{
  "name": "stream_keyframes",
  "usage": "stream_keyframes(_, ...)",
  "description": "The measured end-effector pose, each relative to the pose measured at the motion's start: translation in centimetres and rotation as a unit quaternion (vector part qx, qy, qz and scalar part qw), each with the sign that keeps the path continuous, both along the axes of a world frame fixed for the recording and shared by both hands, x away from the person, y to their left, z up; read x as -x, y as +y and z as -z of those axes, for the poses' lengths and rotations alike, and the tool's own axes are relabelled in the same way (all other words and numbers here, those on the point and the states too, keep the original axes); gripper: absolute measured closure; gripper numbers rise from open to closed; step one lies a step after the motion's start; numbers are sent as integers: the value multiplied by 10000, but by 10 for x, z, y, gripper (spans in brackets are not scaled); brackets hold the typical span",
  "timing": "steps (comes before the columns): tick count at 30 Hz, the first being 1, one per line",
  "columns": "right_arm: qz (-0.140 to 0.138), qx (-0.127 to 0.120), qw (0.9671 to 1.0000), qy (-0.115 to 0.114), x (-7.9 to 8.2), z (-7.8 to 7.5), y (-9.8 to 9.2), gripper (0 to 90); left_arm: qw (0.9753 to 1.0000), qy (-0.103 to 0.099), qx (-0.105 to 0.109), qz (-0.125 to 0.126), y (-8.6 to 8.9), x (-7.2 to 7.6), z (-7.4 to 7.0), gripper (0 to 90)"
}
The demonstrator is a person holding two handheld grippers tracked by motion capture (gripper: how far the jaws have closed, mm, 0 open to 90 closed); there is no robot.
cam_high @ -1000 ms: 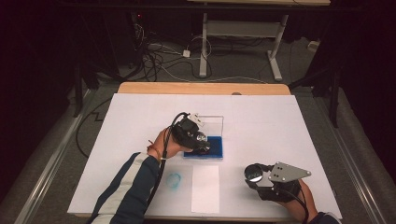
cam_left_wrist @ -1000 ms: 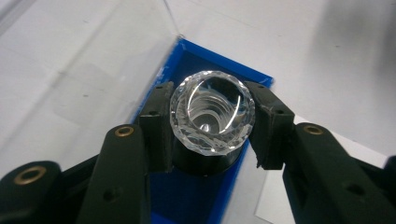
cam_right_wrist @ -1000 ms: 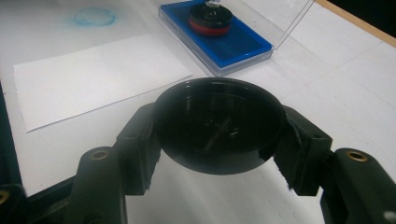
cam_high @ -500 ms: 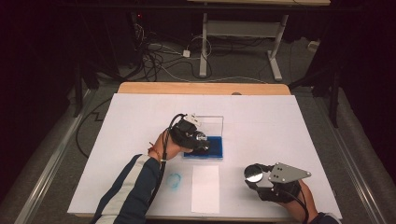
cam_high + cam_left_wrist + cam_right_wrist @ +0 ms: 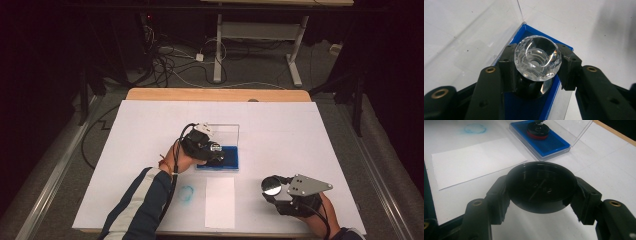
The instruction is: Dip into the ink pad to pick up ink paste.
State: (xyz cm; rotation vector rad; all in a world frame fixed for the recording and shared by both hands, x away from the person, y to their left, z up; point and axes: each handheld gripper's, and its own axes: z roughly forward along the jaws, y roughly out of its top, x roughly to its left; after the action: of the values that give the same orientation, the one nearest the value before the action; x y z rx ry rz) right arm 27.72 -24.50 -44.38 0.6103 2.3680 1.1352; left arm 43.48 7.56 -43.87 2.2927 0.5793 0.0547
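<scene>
A stamp with a faceted clear knob [image 5: 537,61] and a black and red base [image 5: 538,130] stands on the blue ink pad [image 5: 229,159]. My left gripper [image 5: 214,152] is shut on that knob, one black jaw on each side. The pad's clear lid [image 5: 227,132] stands open behind it. At the table's front right, my right gripper [image 5: 274,190] is shut on a round black cap [image 5: 541,186], held just above the white table [image 5: 300,130]. A white paper sheet [image 5: 220,201] lies in front of the pad.
A faint blue ring smudge [image 5: 186,193] marks the table left of the paper. The table's wooden far edge [image 5: 215,94] borders a dark floor with cables and desk legs. A sleeved forearm [image 5: 140,205] comes in at the bottom left.
My left gripper with the stamp has edged slightly right and down over the ink pad. The right gripper with the cap has hardly moved.
</scene>
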Motion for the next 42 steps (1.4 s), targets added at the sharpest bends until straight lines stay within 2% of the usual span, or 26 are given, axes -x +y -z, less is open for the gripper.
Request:
stream_keyframes(13, 10, -44, 10000, 21, 0, 0, -1, 386, 9998, -17, -173, 35, -1, 2, -5, 546)
stream_keyframes(15, 21, -52, 10000, 14, -1, 0, -1, 386, 9995, -133, -268, 75, -4, 5, -9, 547)
stream_keyframes(27, 61, -88, 9999, -44, 0, -3, -3, 386, 9987, -488, 51, 158, 9, 20, -47, 546)
stream_keyframes(35, 39, -77, 9999, -63, 0, -3, -2, 386, 9981, -562, -7, 239, 13, 27, -55, 546)
stream_keyframes(42, 50, -77, 10000, -37, -1, -3, -2, 386, 9976, -606, -53, 329, 13, 36, -55, 546)
